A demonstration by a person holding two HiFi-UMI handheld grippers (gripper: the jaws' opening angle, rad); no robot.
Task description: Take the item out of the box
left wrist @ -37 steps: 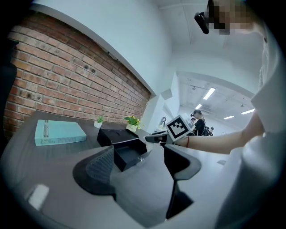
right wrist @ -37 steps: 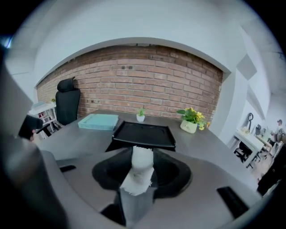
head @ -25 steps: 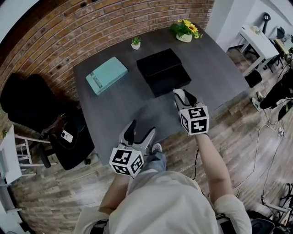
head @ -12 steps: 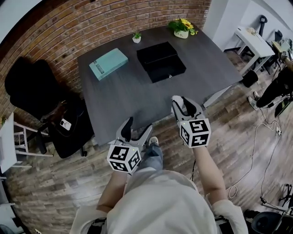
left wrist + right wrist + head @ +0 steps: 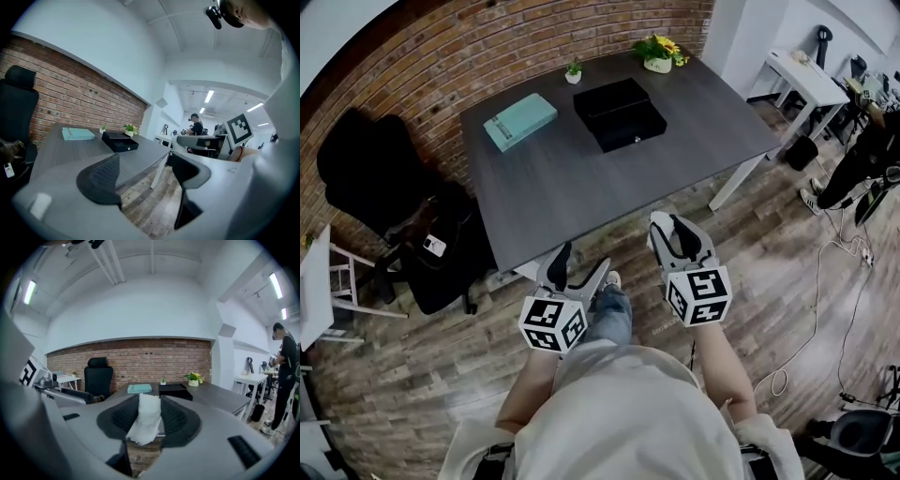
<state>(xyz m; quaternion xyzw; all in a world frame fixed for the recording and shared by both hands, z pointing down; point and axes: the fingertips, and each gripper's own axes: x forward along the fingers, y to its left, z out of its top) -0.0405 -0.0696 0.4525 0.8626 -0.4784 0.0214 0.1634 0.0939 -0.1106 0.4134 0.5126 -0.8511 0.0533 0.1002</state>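
Observation:
The black box [image 5: 619, 112] stands at the far side of the dark grey table [image 5: 581, 187], and also shows as the black box [image 5: 175, 391] and the black box [image 5: 120, 140] in the gripper views. My right gripper [image 5: 677, 231] hangs over the floor in front of the table. In the right gripper view my right gripper [image 5: 149, 412] is shut on a crumpled white item [image 5: 146, 420] that stands upright between its pads. My left gripper [image 5: 578, 268] is at the table's near edge, and in its own view my left gripper [image 5: 145, 164] is open with nothing between its fingers.
A teal box [image 5: 520, 120], a small plant [image 5: 573, 71] and a flower pot [image 5: 656, 52] sit at the back of the table. A black office chair [image 5: 375, 202] stands to the left. A white desk [image 5: 797, 75], a person [image 5: 862, 159] and floor cables [image 5: 825, 309] are to the right.
The view has backed away from the table. Both grippers have drawn off the tabletop toward me and now hang over the wooden floor; the right one still holds the white item.

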